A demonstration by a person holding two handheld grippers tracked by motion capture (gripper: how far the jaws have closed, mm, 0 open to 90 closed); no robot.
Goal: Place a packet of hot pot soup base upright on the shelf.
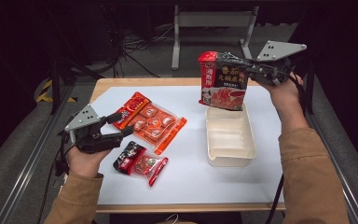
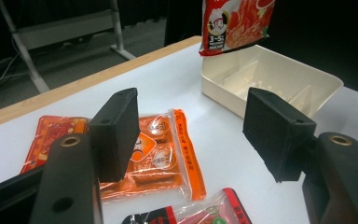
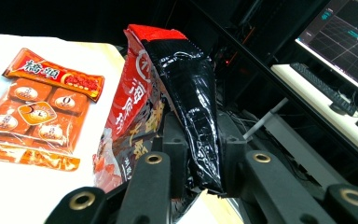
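— What's in your right gripper (image 1: 248,70)?

— A red and black pouch (image 1: 223,80). My jaws are clamped on its upper edge, and in the right gripper view the black side of the pouch (image 3: 186,102) is pinched between the two pads. It hangs upright in the air, clear of the table.

— Where does it hang?

— Right above the far end of the cream tray (image 1: 230,156). In the left gripper view the pouch's bottom edge (image 2: 235,23) sits just over the tray's far rim (image 2: 307,77), not touching it. The tray has dividers inside and lies on the white sheet (image 1: 191,177) towards my right.

— And your left gripper (image 1: 120,125)?

— Its jaws stand apart with nothing between them. I hold it low over the near left part of the sheet, pointing across the table. Looking along it, I see bare sheet between the two pads.

— What lies near it?

— An orange pack (image 1: 151,122) of small round pieces lies flat just beyond the jaw tips. Closer to me, beside my left hand (image 1: 85,161), lie a small black and red packet (image 1: 128,157) and a small clear packet with red trim (image 1: 150,167), the two touching each other.

— Is the left gripper touching any of them?

— No, it is above the sheet, just beside the orange pack and apart from it.
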